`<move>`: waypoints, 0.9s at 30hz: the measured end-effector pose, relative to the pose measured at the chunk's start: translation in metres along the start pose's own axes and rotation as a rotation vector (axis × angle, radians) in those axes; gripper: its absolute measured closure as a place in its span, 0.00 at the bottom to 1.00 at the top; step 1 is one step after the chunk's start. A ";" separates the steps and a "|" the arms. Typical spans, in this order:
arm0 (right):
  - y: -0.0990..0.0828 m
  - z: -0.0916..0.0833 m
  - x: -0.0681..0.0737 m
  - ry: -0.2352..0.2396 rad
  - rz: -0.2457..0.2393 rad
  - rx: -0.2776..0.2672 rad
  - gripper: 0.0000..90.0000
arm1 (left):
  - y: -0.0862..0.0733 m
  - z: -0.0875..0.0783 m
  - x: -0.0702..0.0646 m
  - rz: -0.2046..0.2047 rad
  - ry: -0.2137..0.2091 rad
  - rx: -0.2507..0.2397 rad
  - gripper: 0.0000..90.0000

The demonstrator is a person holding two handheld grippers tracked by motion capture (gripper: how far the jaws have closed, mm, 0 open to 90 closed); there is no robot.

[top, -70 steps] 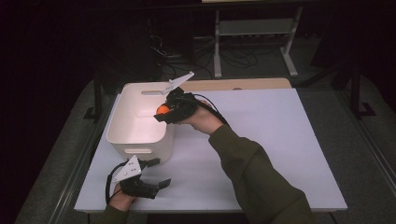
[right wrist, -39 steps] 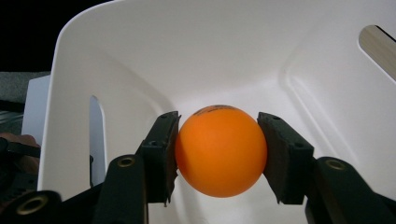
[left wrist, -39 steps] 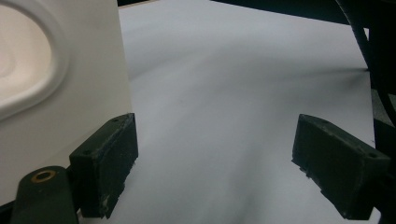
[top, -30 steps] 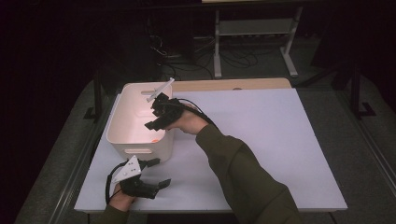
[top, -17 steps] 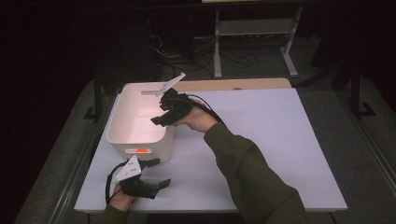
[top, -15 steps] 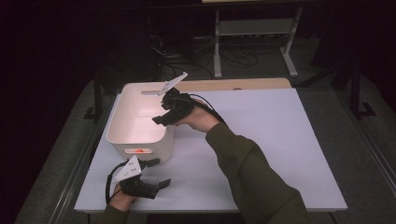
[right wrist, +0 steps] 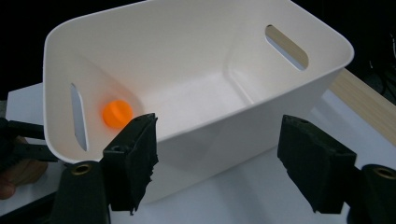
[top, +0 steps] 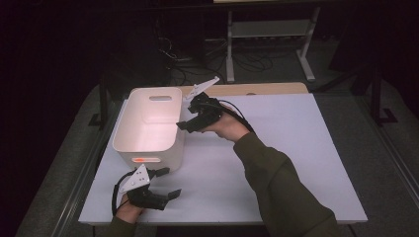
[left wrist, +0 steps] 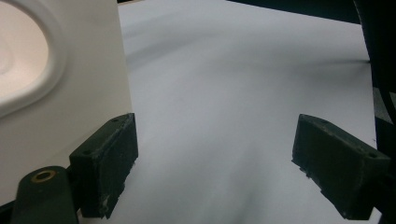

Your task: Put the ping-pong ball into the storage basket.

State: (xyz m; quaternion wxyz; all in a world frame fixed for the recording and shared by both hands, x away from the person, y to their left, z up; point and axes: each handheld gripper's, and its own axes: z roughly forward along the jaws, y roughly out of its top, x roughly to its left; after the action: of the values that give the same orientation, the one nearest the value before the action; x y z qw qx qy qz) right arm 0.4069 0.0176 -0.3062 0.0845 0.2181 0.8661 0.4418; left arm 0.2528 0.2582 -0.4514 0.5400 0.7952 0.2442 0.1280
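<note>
Since the earlier frames the orange ball (right wrist: 117,113) has left the right gripper (top: 190,122) and now lies inside the white bin (top: 174,148), while that gripper has drawn back from over the bin to just outside its right wall. Its jaws have just been opening and stand apart with nothing between them. Smooth, glossy and round, the ball rests on the bin's floor in the corner next to a slotted handle cut-out, glowing faintly through the thin wall. Made of moulded plastic, the bin has rounded corners and a rolled rim, and stands on the matte white table (top: 296,163). Near the table's front edge, the left gripper (top: 167,183) sits low beside the bin's outer wall, its flat black rubber-like pads wide apart and empty.
</note>
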 end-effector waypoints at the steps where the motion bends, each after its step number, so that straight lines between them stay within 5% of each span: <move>1: -0.002 -0.002 -0.002 -0.006 0.000 -0.004 0.29 | 0.000 0.000 0.000 0.001 0.000 0.001 0.16; 27: -0.068 -0.028 -0.011 -0.117 0.070 -0.047 0.13 | 0.000 0.000 0.000 0.009 0.002 0.003 0.16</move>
State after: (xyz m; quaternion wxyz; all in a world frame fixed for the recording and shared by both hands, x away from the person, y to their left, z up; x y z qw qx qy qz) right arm 0.3862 -0.0426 -0.3443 0.1249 0.2716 0.8408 0.4513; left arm 0.2522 0.2584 -0.4512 0.5381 0.7970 0.2410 0.1310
